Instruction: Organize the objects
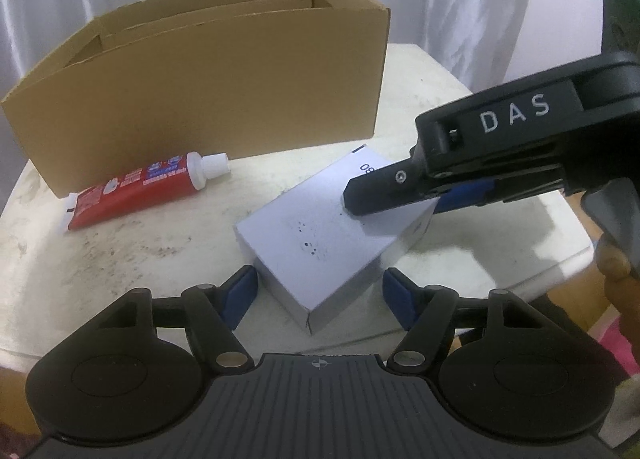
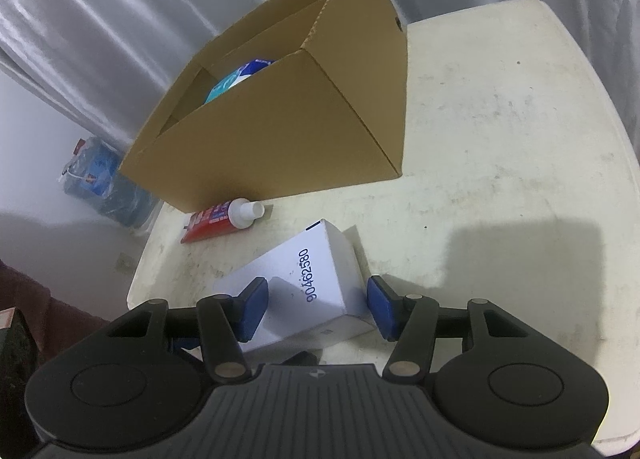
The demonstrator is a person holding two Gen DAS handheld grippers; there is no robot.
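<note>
A white box (image 1: 316, 247) with a printed number lies slantwise on the cream table (image 1: 120, 259). My left gripper (image 1: 320, 297) is open, its blue pads on either side of the box's near corner, with a gap showing at the right pad. My right gripper (image 2: 316, 307) is open around the far end of the white box (image 2: 316, 279). Its left finger hangs over the top face and casts a shadow there. In the left wrist view the right gripper (image 1: 400, 199) reaches in from the right. A red toothpaste tube (image 1: 132, 189) lies beside an open cardboard carton (image 1: 224, 99).
The carton (image 2: 304, 119) stands at the table's back and holds a blue-and-white item (image 2: 236, 79). The tube (image 2: 216, 221) lies against its front wall. A plastic bag (image 2: 96, 175) sits on the floor at left. White curtains hang behind. A hand (image 1: 612, 267) shows at the right edge.
</note>
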